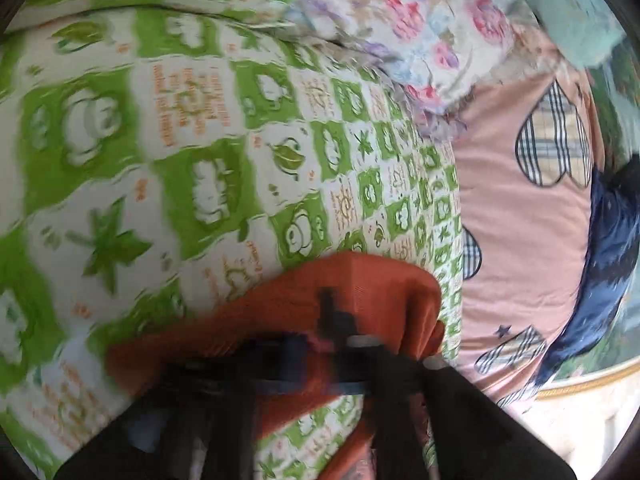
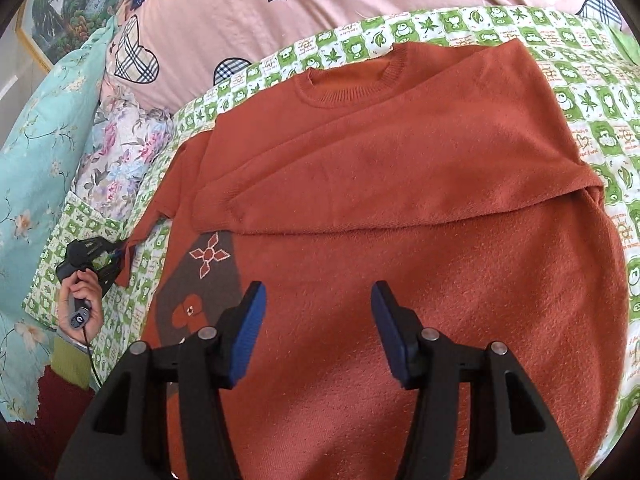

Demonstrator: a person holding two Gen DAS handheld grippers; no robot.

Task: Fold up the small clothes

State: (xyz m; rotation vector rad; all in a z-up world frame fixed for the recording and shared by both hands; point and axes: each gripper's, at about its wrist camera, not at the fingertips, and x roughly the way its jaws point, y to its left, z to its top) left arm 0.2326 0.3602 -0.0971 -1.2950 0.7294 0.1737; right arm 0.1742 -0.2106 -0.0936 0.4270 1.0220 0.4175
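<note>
A rust-orange knit sweater (image 2: 400,200) lies front up on a green-and-white patterned sheet (image 2: 600,112), with its right sleeve folded across the chest. My right gripper (image 2: 318,316) is open and empty, hovering over the sweater's lower body. My left gripper (image 2: 114,258) is at the far left, shut on the cuff of the left sleeve (image 2: 132,252). In the blurred left wrist view the left gripper (image 1: 332,344) pinches the orange sleeve cuff (image 1: 320,292) above the green sheet (image 1: 160,160).
A pink quilt with plaid hearts (image 2: 240,20) lies beyond the sheet. A floral pillow (image 2: 120,152) and a teal floral cloth (image 2: 36,140) sit at left. A dark blue garment (image 1: 608,248) lies on the pink quilt (image 1: 528,240).
</note>
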